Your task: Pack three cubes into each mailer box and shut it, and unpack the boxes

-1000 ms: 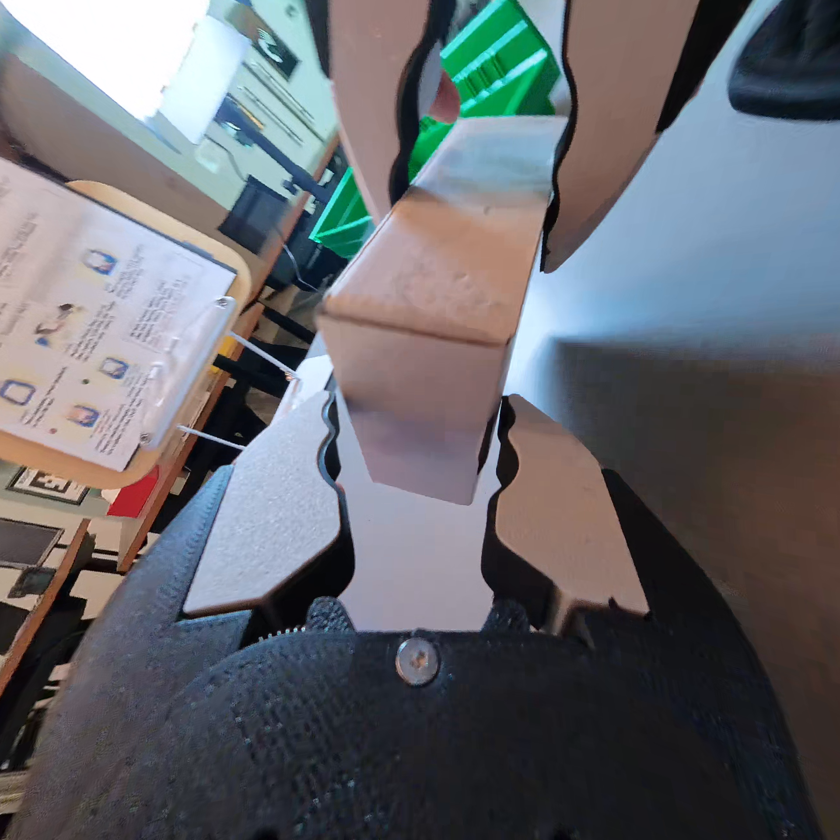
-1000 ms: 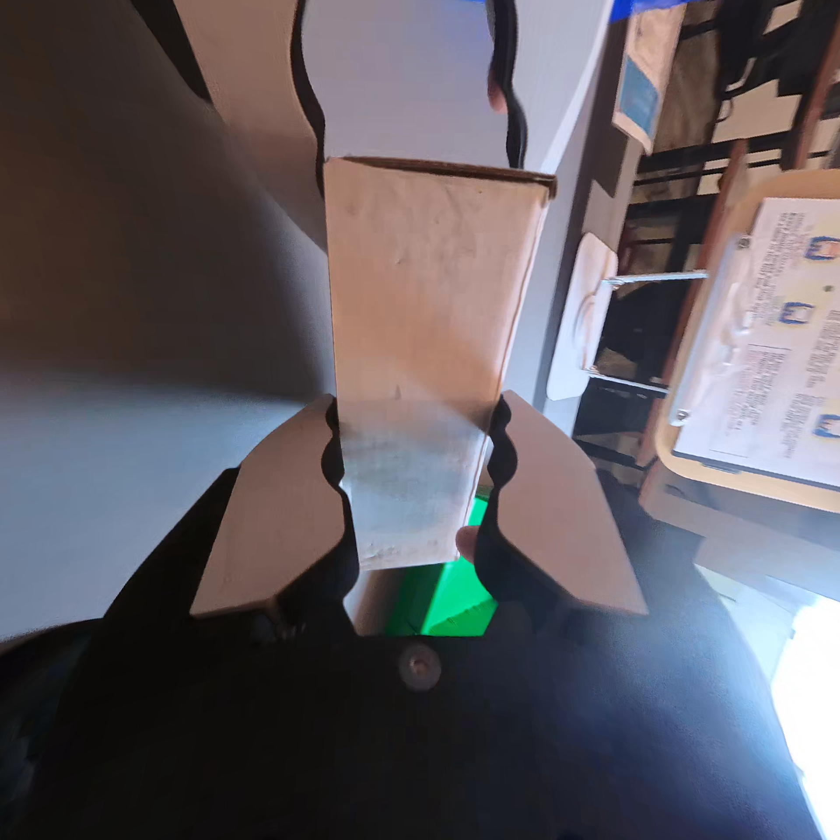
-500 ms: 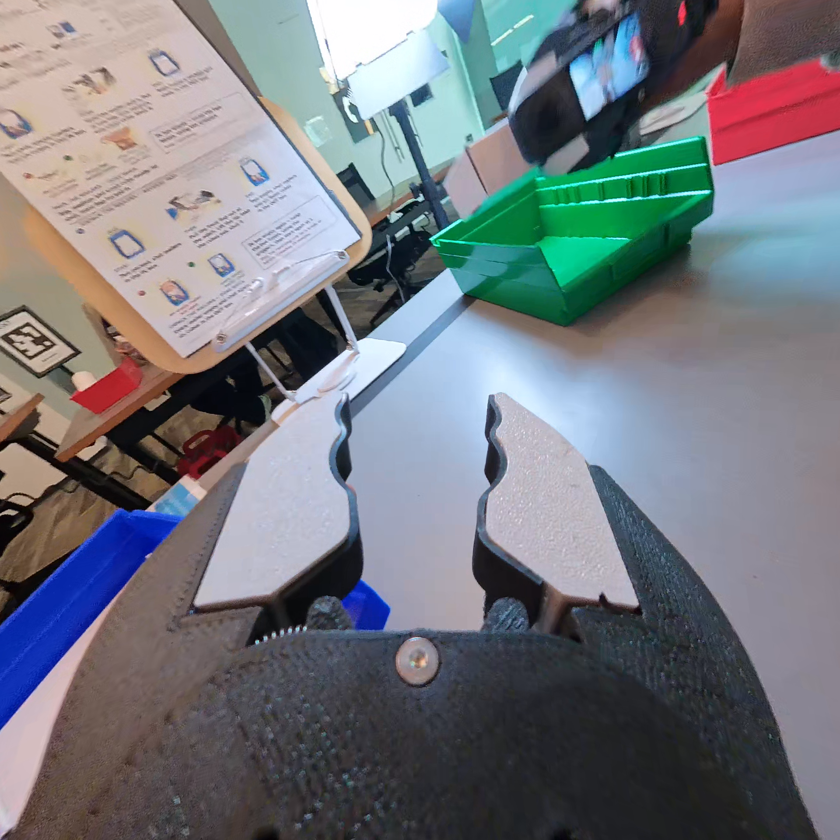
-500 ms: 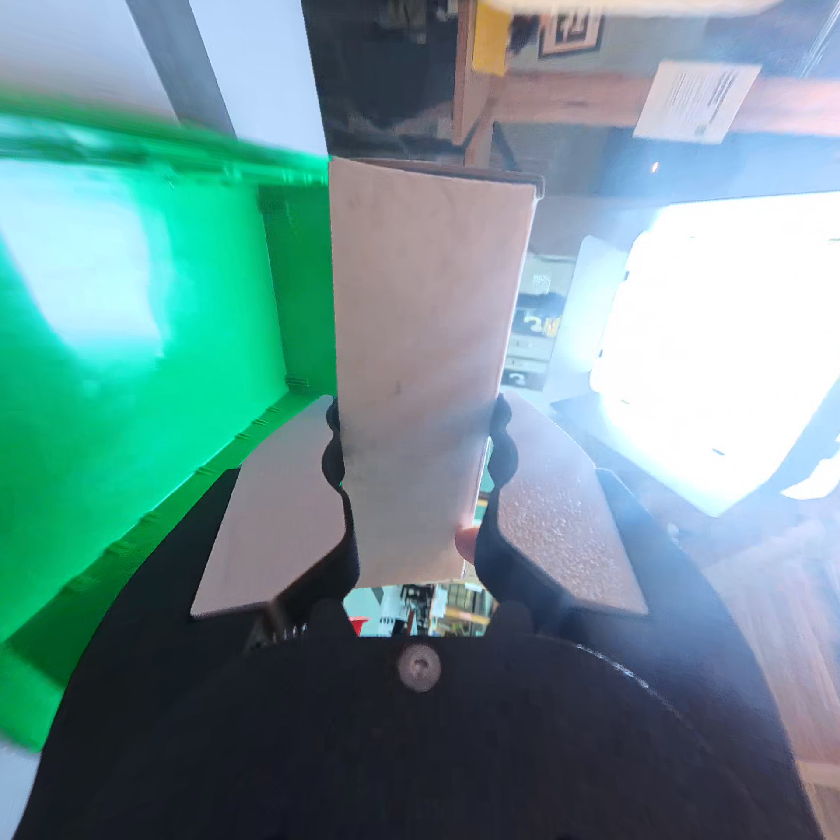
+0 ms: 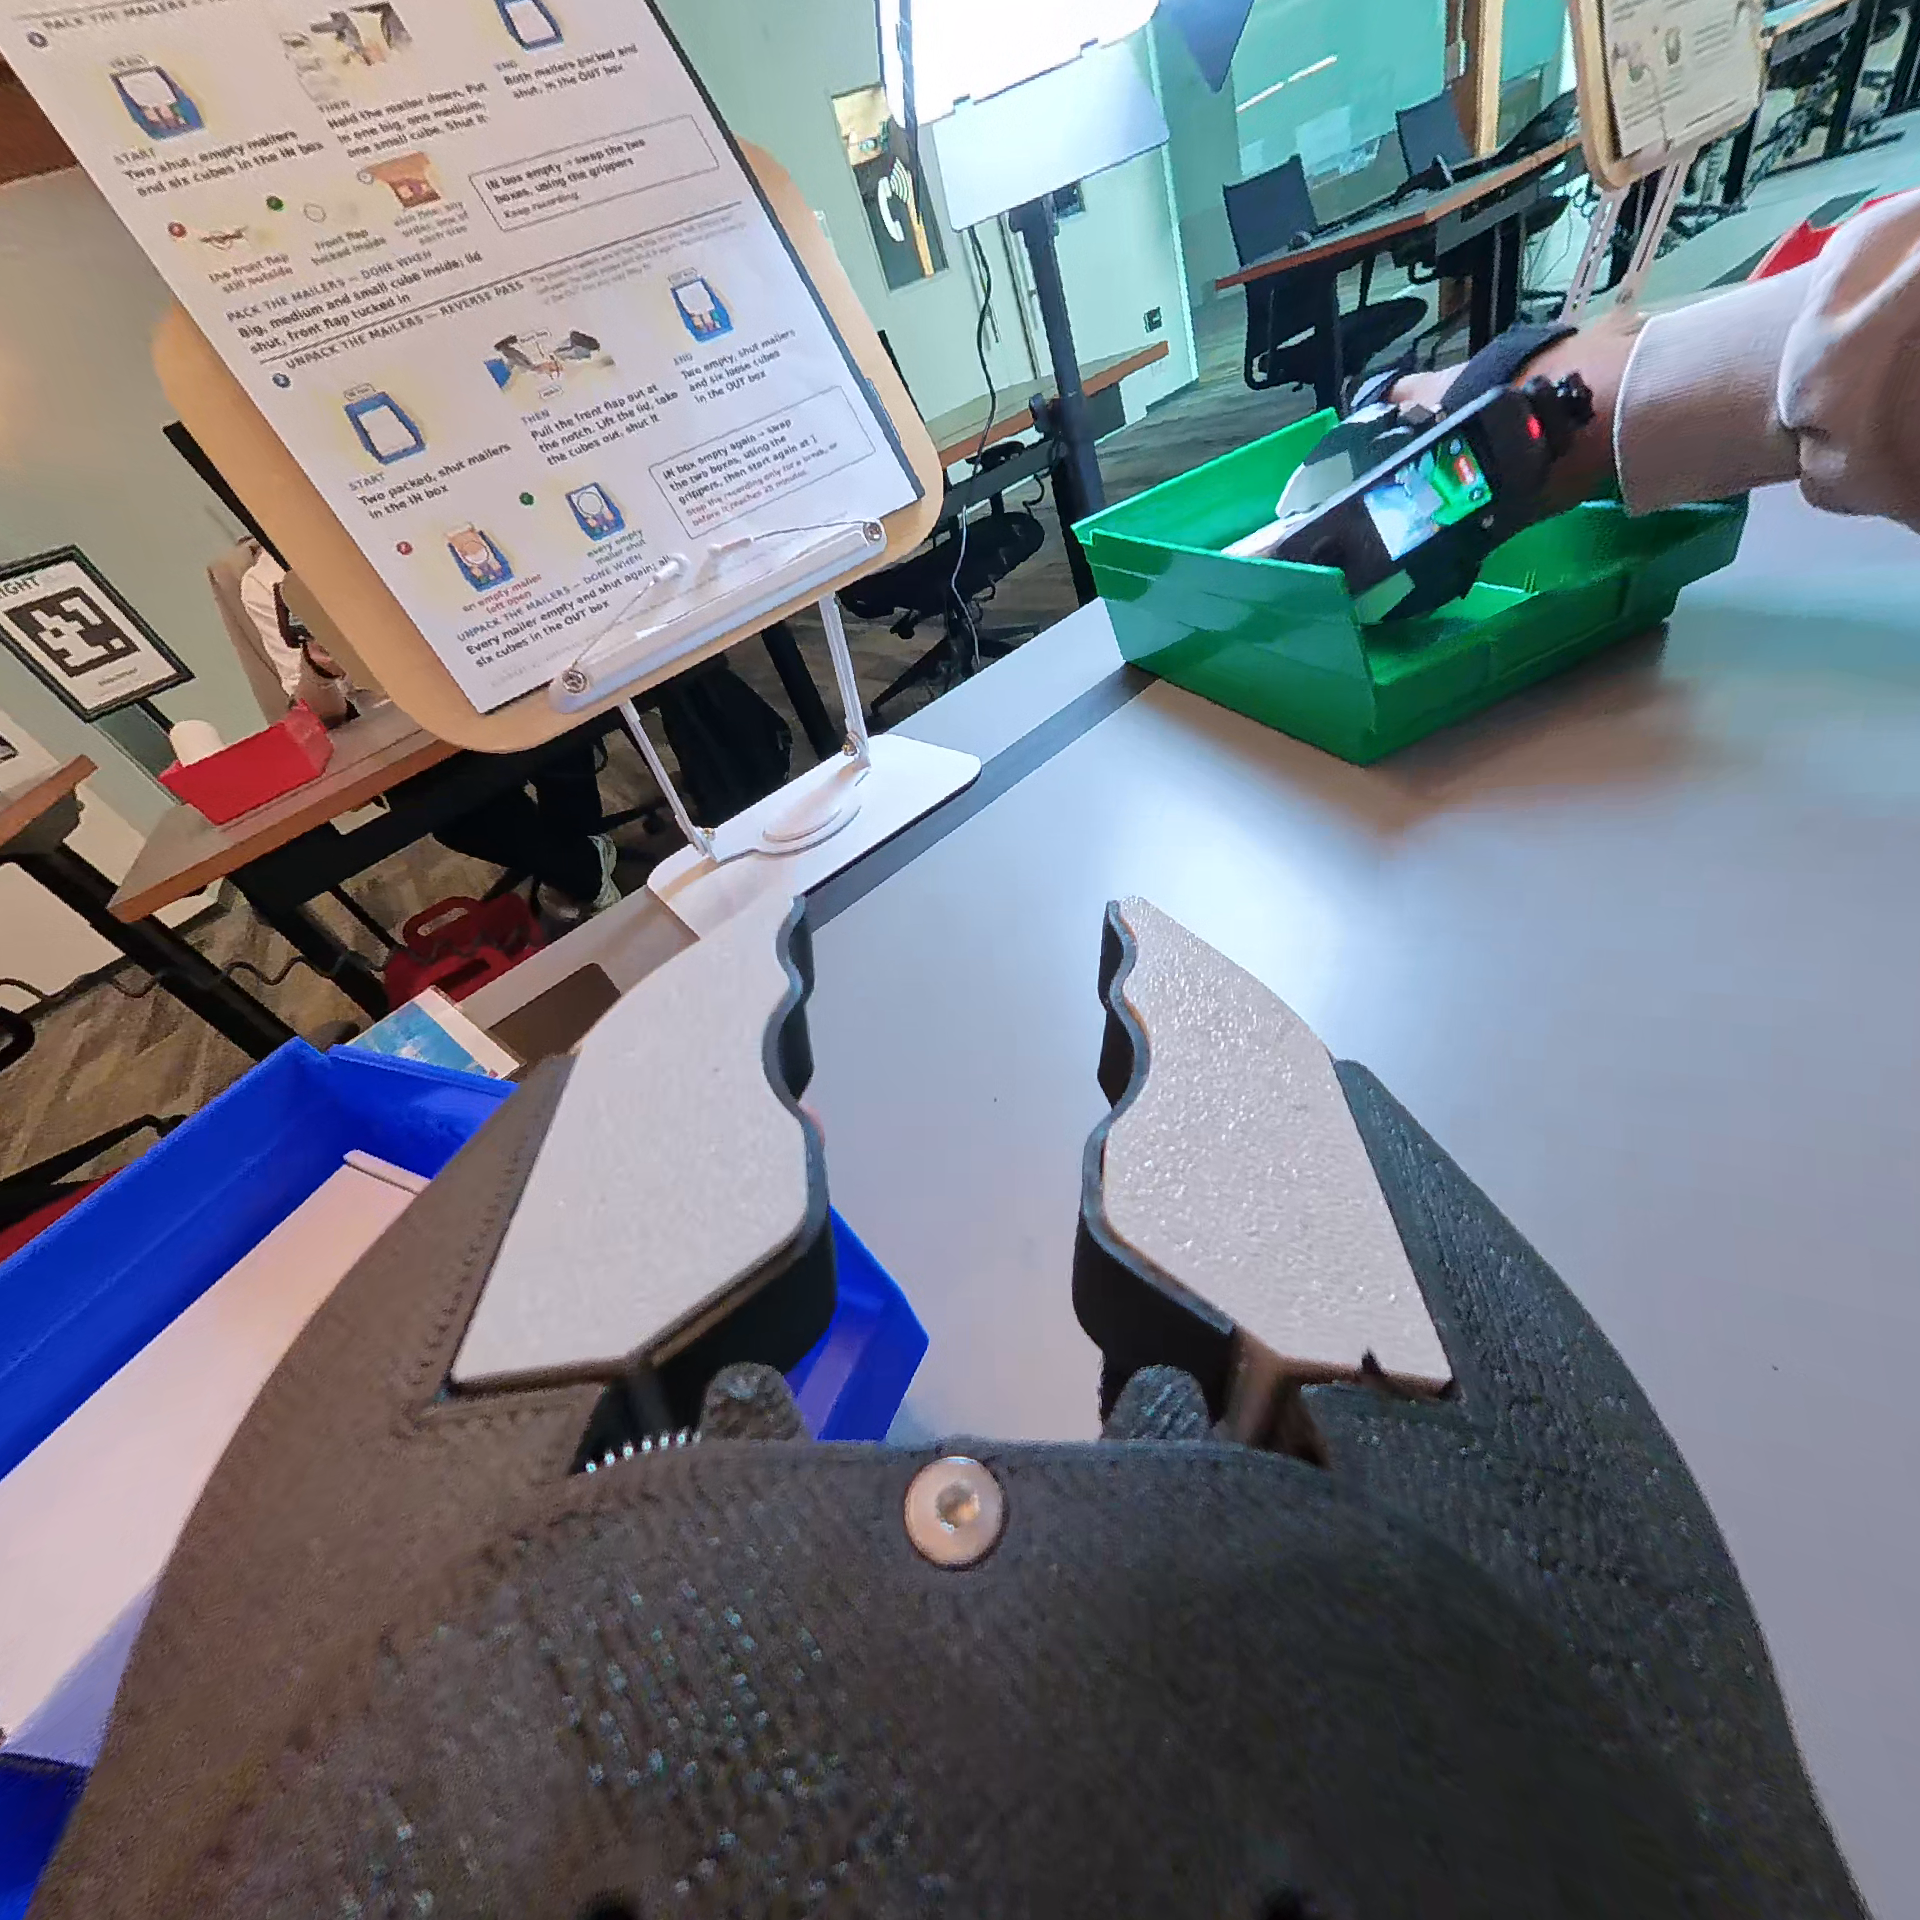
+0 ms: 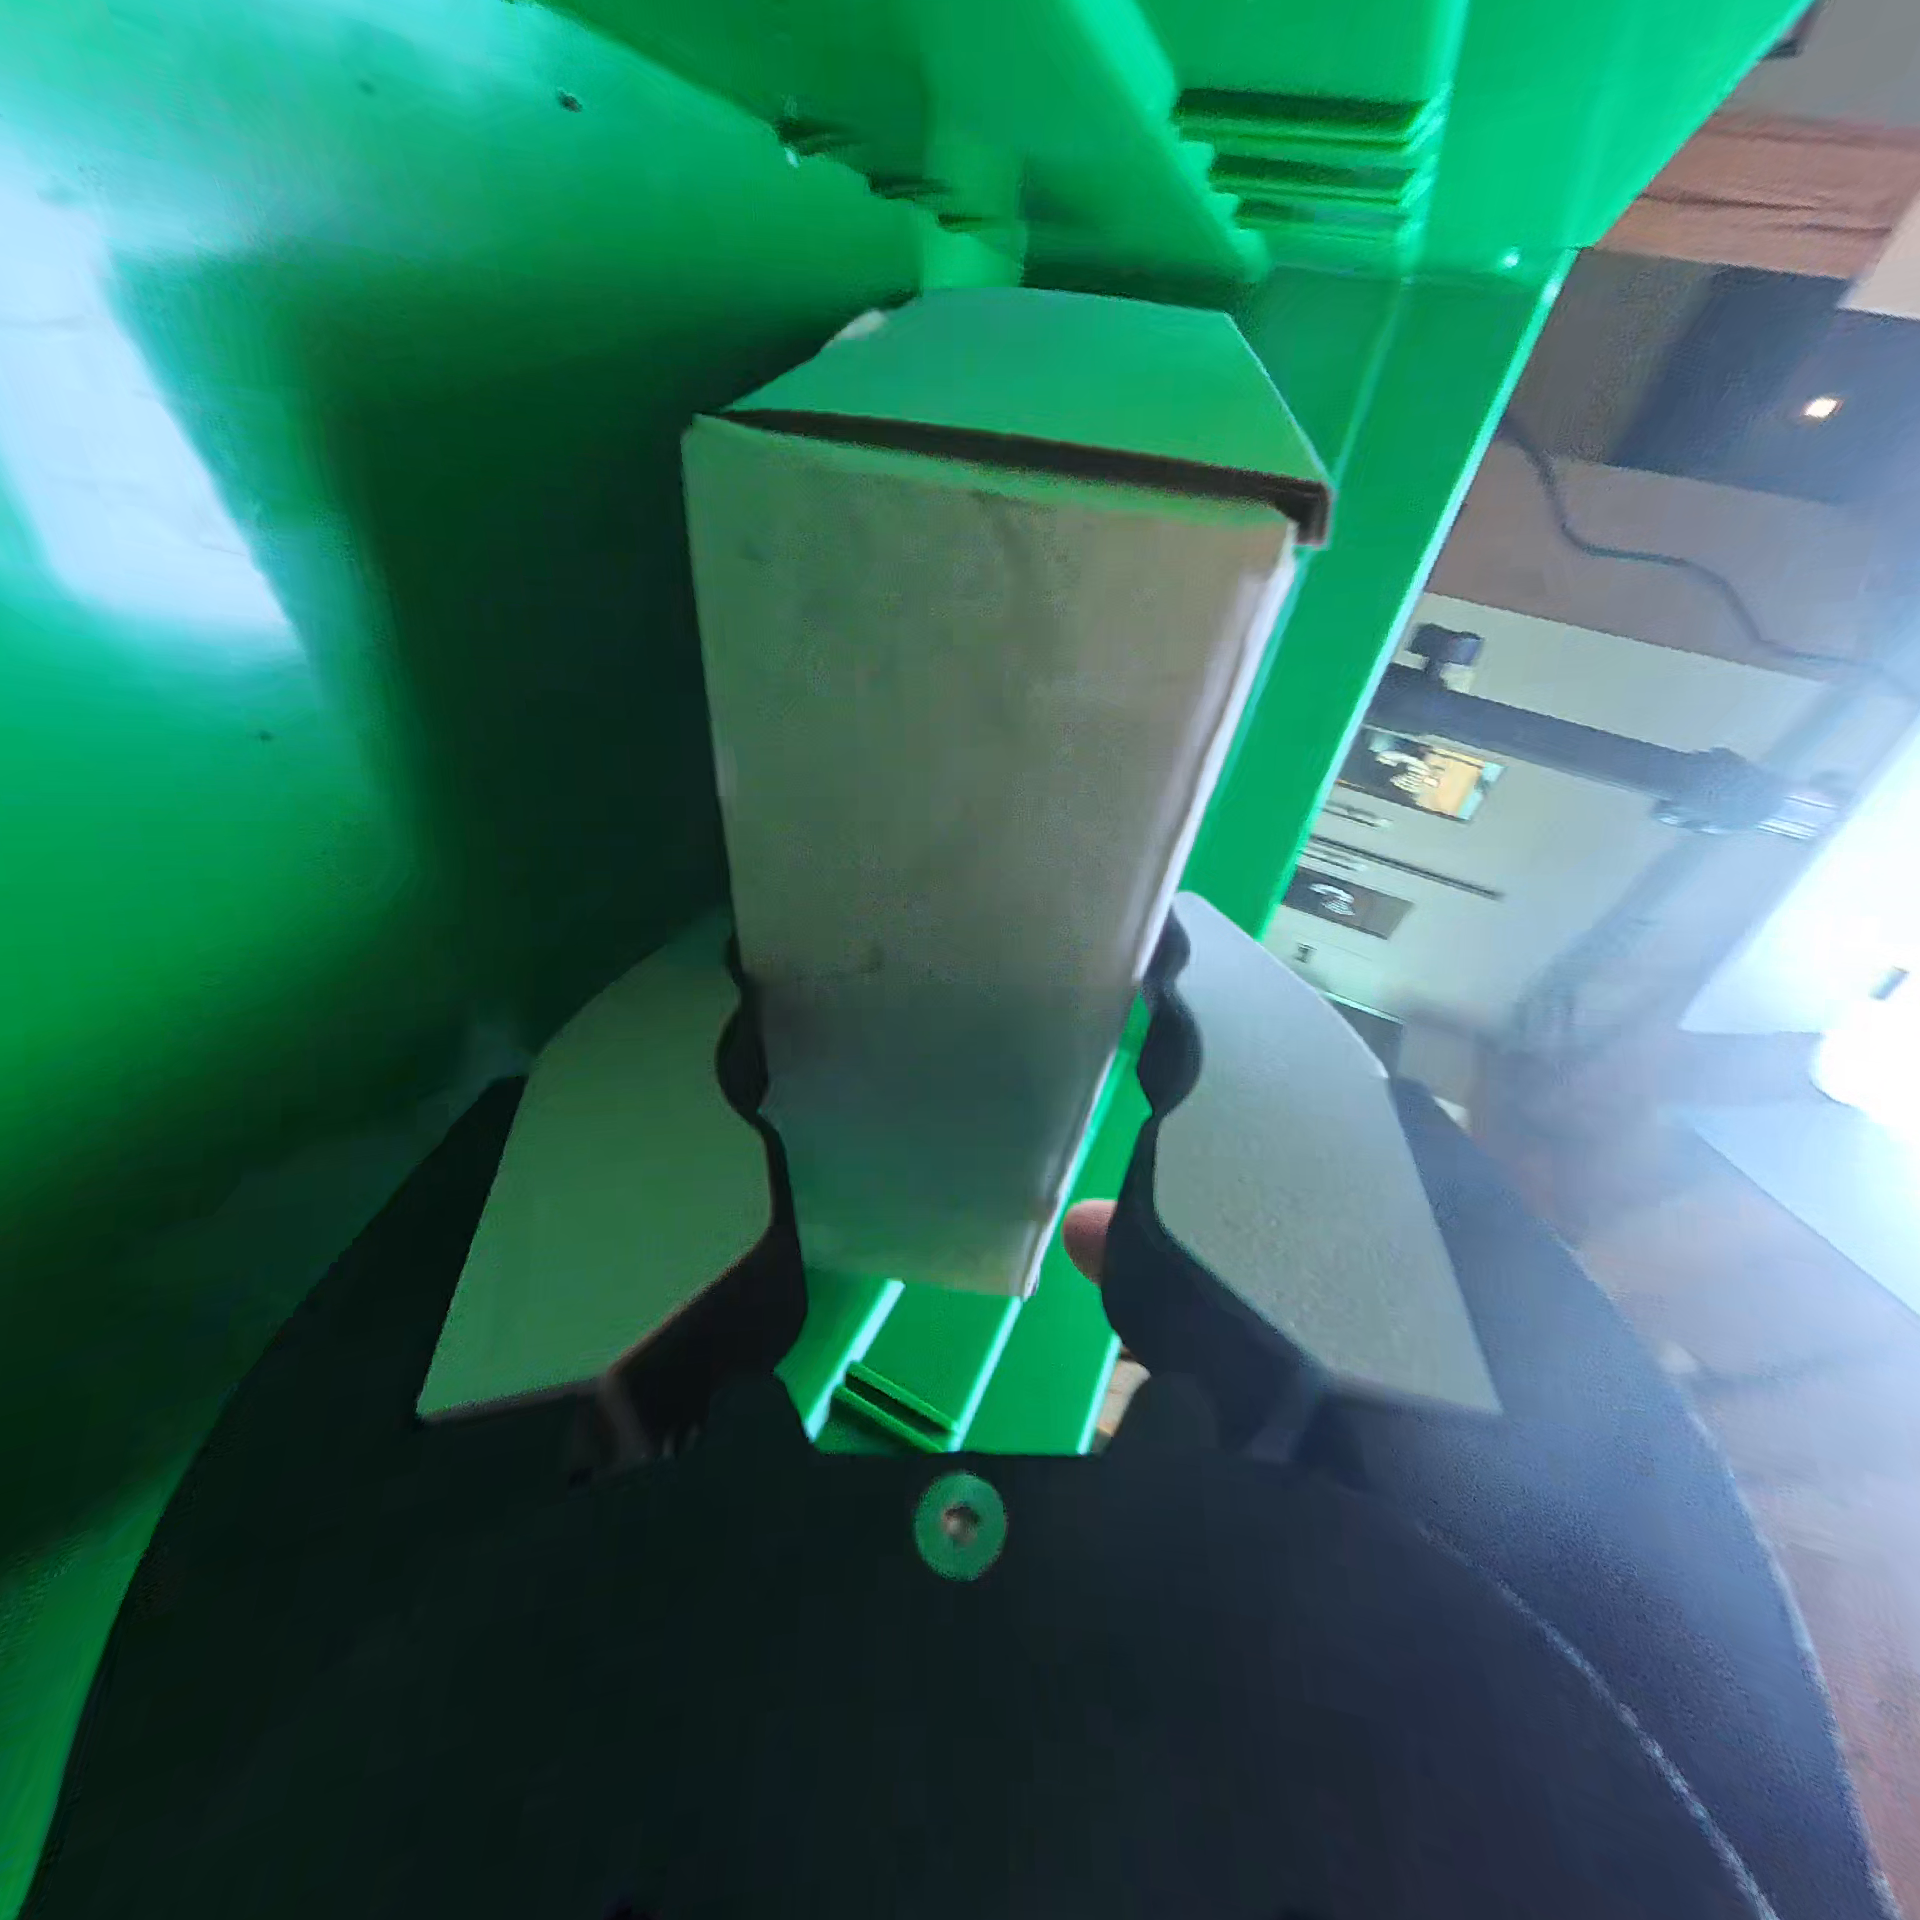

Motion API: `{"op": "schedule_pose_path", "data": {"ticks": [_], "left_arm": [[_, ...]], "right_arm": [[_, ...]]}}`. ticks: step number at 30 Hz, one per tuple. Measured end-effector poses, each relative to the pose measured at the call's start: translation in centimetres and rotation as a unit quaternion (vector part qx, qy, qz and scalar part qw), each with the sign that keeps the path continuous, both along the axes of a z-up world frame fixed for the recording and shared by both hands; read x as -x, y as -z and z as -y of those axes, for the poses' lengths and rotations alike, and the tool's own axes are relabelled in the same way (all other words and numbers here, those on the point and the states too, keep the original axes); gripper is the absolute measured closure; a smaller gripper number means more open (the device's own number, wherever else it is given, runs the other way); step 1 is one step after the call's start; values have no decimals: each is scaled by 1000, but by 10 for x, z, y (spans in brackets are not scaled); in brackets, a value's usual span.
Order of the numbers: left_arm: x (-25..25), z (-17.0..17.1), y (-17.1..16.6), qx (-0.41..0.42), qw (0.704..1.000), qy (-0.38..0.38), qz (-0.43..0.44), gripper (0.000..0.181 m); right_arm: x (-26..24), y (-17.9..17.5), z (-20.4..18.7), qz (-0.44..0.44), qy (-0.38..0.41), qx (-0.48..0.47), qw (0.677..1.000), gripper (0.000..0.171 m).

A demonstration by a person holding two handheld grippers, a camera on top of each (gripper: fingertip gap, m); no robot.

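Observation:
My right gripper (image 6: 951, 935) is shut on one end of a closed brown cardboard mailer box (image 6: 987, 727). It holds the box inside the green bin (image 6: 312, 520), close to the bin's floor and wall. In the left wrist view the right gripper (image 5: 1392, 509), with a hand and white sleeve behind it, reaches into the green bin (image 5: 1299, 644) at the far right. My left gripper (image 5: 951, 935) is open and empty above the grey table (image 5: 1455, 1039), beside the blue bin (image 5: 208, 1174). No cubes show.
A pale flat surface (image 5: 156, 1403) lies in the blue bin at lower left. An instruction sheet on a white stand (image 5: 468, 312) stands at the table's far left edge. Other desks and chairs are beyond the table.
My left gripper let go of the mailer box and pulled back beside the blue bin. My right gripper carried the box over and down into the green bin.

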State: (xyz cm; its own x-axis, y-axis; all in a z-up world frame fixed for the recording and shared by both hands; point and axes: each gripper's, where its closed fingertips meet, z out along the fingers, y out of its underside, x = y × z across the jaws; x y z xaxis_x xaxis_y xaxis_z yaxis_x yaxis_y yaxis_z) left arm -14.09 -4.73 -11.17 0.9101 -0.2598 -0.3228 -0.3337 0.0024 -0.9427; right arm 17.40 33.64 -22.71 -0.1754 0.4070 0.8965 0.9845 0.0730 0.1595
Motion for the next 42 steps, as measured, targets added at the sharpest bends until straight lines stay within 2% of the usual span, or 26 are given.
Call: {"op": "schedule_pose_path", "data": {"ticks": [5, 11, 14, 17, 20, 22, 26, 30, 34, 36, 39, 41, 42], "left_arm": [[1, -4, 9, 19, 1000, 2, 1, 127], [15, -6, 15, 44, 999, -13, -14, 123], [37, -4, 28, 111, 993, -24, -28, 119], [67, 4, 48, 195, 980, -36, -28, 115], [103, 14, 68, 260, 963, -59, -51, 113], [121, 24, 87, 316, 943, -70, -75, 108], [141, 39, 118, 397, 904, -81, -133, 105], [137, 43, 121, 416, 896, -65, -141, 116], [137, 50, 134, 455, 873, -50, -165, 116], [139, 48, 138, 452, 872, -60, -178, 120], [137, 47, 138, 446, 872, -53, -192, 126], [130, 44, 140, 435, 878, -40, -196, 140], [129, 42, 141, 427, 881, -41, -201, 140]], "right_arm": [[12, -1, 23, -74, -5, 114, 991, 85], [32, -39, 67, -181, -40, 172, 968, 87], [42, -48, 102, -237, -63, 221, 944, 89], [46, -43, 141, -255, -78, 291, 919, 90], [45, -29, 172, -241, -81, 339, 906, 92], [40, -16, 179, -209, -78, 341, 913, 97], [27, 7, 171, -107, -77, 294, 947, 120], [25, 25, 173, -35, -86, 292, 952, 139], [26, 23, 177, 2, -105, 262, 959, 137], [26, 23, 186, 14, -121, 249, 961, 137], [27, 22, 211, 24, -150, 237, 960, 137], [32, 22, 235, 24, -176, 232, 956, 137], [34, 22, 247, 24, -189, 228, 955, 137]]}}
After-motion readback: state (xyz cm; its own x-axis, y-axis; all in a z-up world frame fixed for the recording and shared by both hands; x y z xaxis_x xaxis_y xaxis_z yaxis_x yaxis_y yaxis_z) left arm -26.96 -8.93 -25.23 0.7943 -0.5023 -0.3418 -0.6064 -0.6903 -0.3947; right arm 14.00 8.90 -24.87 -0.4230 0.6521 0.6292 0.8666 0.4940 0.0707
